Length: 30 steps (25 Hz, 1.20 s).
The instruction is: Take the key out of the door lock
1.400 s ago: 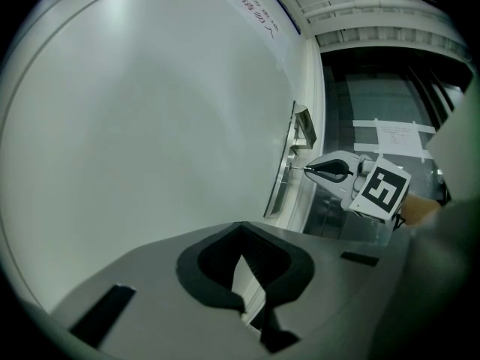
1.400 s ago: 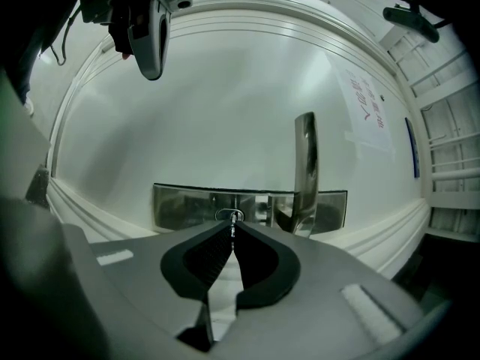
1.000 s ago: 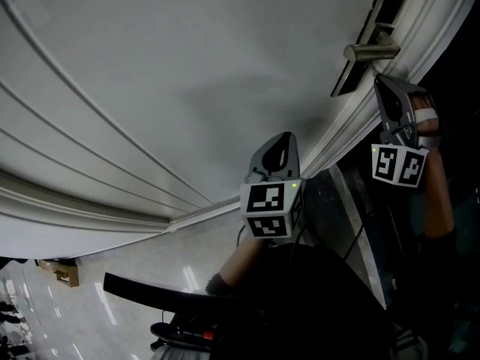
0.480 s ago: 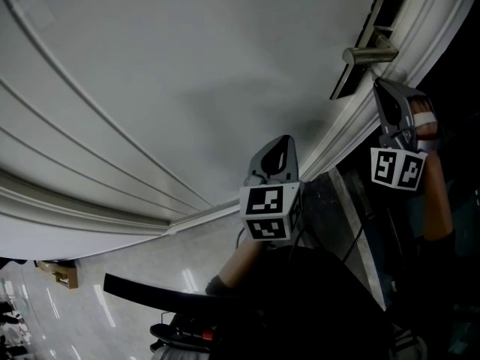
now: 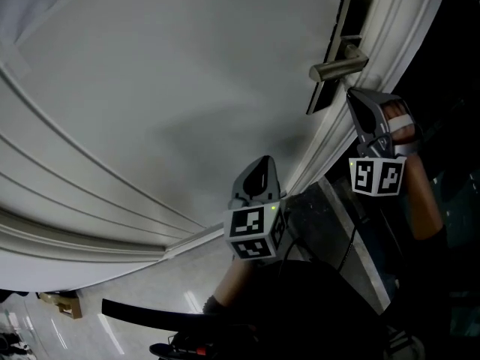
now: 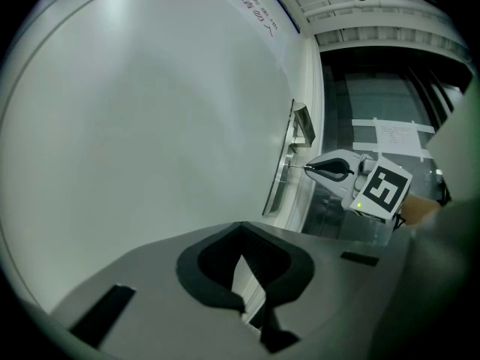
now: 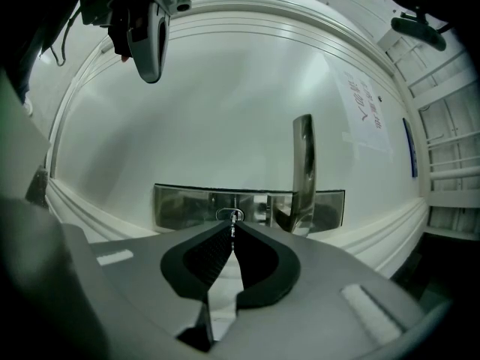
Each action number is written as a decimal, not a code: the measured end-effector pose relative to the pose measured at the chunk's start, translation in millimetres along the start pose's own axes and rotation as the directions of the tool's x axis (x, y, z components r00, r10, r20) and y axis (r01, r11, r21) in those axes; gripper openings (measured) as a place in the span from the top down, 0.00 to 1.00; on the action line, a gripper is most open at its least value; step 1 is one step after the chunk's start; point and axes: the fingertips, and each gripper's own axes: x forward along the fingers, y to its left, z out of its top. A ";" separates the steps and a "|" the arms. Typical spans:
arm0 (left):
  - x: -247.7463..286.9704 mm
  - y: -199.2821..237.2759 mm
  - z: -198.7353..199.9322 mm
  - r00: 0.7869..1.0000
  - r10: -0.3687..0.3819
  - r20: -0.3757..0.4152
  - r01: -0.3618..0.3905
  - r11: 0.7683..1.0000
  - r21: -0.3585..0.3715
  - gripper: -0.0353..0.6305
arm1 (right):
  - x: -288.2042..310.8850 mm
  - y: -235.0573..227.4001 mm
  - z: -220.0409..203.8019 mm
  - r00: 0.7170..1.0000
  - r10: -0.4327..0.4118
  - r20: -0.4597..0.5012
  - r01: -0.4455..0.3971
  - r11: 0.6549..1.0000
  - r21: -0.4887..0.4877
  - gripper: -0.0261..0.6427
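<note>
A white door (image 5: 172, 88) carries a shiny lock plate (image 7: 180, 207) with a lever handle (image 7: 303, 167). My right gripper (image 7: 233, 235) is shut on a small metal key (image 7: 233, 227), whose far end sits at the round keyhole (image 7: 230, 215). I cannot tell how deep the key reaches. In the head view the right gripper (image 5: 351, 93) points at the plate (image 5: 339, 43) just below the handle (image 5: 337, 67). My left gripper (image 5: 262, 162) hangs lower on the door, shut with nothing in it. The left gripper view shows its own jaws (image 6: 240, 229) closed and the right gripper (image 6: 307, 168) at the plate.
Raised mouldings (image 5: 90, 216) run across the door panel below the left gripper. A dark opening (image 5: 442, 88) lies past the door edge, at the right. Pale glossy floor (image 5: 135, 313) shows at the bottom left, with the person's dark sleeves (image 5: 315, 306) in front.
The head view has shifted, so the lock and both grippers sit lower and further left in it. The right gripper stays at the keyhole, and the left keeps its place.
</note>
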 end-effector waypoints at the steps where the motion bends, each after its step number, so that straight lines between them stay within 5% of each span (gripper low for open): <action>1: 0.2 0.4 0.2 1.000 0.002 0.000 -0.002 1.000 0.001 0.95 | 0.0 0.0 -0.3 1.000 0.001 0.000 -0.001 1.000 0.001 0.94; 30: 2.5 -3.1 -5.6 1.000 -0.004 0.005 0.004 1.000 0.003 0.95 | -4.6 1.7 -1.9 1.000 0.002 0.008 -0.002 1.000 0.002 0.94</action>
